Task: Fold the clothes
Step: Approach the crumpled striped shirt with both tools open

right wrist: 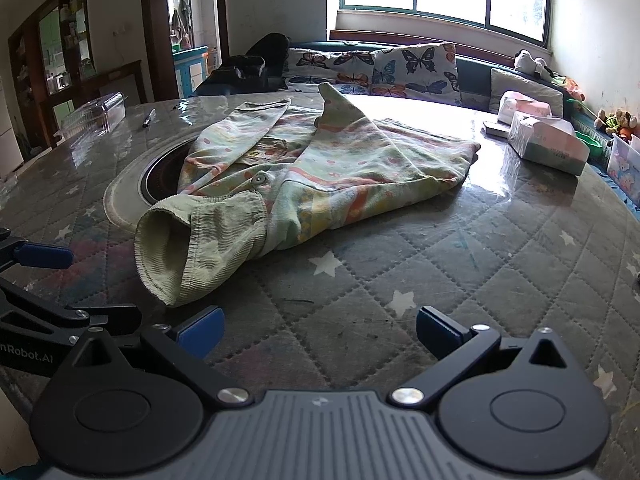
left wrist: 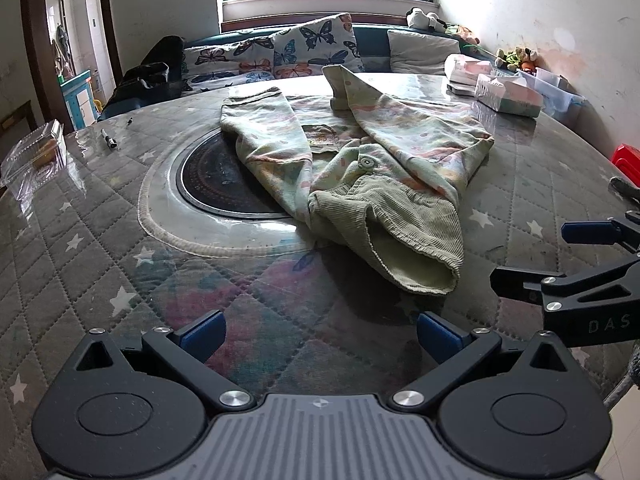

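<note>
The left gripper hovers low over the near edge of the table, its blue pads spread wide with nothing between them. The right gripper hangs beside it in the same posture, jaws apart and empty. Each shows at the edge of the other's view, so the two sit close together, side by side.

Just beyond both lies the garment, a pale green patterned jacket, spread across the middle of the quilted, plastic-covered table and partly overlapping the dark round hob set into it. Its ribbed corduroy collar points toward the grippers and lies nearest the gap between them. Both sleeves look already turned in across the body, one cuff peaking up at the far side. A button shows near the collar.

Judging by this, the sleeve folds are done and the lengthwise fold remains. The next move likely calls for each gripper to pinch one side of the collar end, through all layers, and carry it toward the far hem evenly so the tucked sleeves do not slide out.

Tissue boxes stand well apart to the right.
</note>
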Demonstrator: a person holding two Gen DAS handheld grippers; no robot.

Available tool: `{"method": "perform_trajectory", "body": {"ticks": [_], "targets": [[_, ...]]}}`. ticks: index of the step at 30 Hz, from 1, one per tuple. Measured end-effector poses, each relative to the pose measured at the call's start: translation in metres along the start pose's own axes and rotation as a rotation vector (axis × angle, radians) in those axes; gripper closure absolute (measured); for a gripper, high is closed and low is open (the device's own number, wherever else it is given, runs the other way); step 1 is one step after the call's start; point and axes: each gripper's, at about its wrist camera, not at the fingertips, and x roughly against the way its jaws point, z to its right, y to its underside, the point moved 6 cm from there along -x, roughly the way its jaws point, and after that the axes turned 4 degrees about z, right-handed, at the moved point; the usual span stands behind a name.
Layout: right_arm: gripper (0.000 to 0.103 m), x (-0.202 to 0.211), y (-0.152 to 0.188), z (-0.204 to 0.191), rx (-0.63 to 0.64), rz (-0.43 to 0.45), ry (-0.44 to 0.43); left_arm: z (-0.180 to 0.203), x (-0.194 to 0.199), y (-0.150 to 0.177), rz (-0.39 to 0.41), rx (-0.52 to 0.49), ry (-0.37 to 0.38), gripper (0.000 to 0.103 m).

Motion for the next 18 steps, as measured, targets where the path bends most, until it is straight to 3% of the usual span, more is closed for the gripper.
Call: {"method": "perform_trajectory", "body": {"ticks": [18], "targets": [[0.000, -0.0054, -0.0014, -0.0024, 0.002, -0.014, -0.006, -0.0007, -0.0030, -0.0025, -0.009, 0.000, 0.000, 0.000]]}}
